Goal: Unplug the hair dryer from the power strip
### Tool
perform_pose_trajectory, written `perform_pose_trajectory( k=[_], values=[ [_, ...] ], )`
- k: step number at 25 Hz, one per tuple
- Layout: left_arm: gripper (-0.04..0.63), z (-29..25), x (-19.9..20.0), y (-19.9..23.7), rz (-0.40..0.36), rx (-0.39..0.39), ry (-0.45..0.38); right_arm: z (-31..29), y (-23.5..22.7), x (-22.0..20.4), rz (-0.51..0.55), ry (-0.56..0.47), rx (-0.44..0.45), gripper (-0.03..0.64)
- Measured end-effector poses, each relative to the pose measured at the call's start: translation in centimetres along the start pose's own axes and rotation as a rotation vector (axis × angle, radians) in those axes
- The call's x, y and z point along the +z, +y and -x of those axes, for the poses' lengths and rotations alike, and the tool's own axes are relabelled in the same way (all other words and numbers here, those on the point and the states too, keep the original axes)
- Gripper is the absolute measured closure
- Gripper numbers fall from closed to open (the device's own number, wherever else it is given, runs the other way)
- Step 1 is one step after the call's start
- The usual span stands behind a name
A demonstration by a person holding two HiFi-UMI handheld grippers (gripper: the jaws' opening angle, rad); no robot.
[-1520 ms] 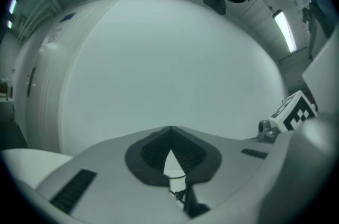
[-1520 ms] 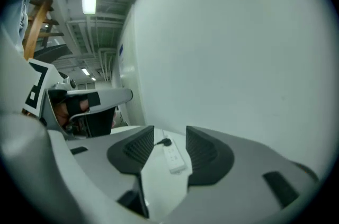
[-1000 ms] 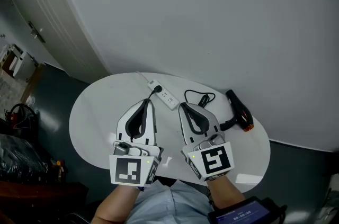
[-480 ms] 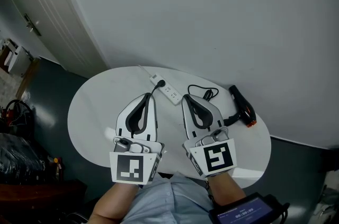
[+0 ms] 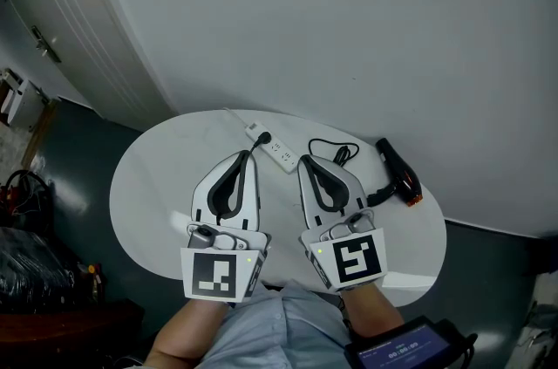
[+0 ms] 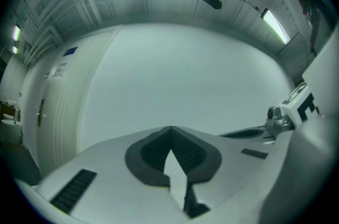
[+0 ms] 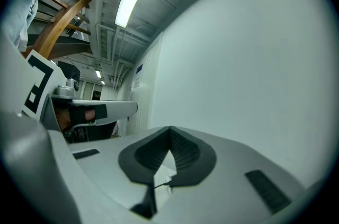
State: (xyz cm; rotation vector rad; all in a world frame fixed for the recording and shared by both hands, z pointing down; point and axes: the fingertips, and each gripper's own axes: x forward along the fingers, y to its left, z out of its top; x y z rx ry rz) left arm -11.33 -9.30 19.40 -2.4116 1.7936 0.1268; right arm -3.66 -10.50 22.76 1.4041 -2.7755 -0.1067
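A white power strip [image 5: 274, 149] lies at the back of the white oval table [image 5: 153, 180], with a black plug [image 5: 263, 138] in its left end. A black cord [image 5: 332, 154] loops from it to the black hair dryer [image 5: 397, 173], which lies at the right with an orange tip. My left gripper [image 5: 245, 156] [image 6: 169, 130] hovers just in front of the plug, shut and holding nothing. My right gripper [image 5: 304, 160] [image 7: 169, 130] is shut and empty beside the strip's right end. In the right gripper view, part of the strip [image 7: 165, 174] shows between the fingers.
A plain white wall [image 5: 349, 27] rises right behind the table. A white door [image 5: 52, 18] stands at the left, and dark bags [image 5: 26, 263] sit on the floor below it. A dark screen device [image 5: 401, 351] is at the person's right hip.
The head view has shifted a little, so the table sits slightly higher in the picture. The left gripper has drifted slightly. Both grippers stay shut.
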Motion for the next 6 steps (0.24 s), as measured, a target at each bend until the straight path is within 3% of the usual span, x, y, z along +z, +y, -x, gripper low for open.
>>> perform_pose_trajectory(
  k=[6],
  values=[
    [0.597, 0.17, -0.01, 0.44, 0.010, -0.004, -0.003, -0.13, 0.35, -0.06, 0.005, 0.007, -0.006, 0.617]
  ],
)
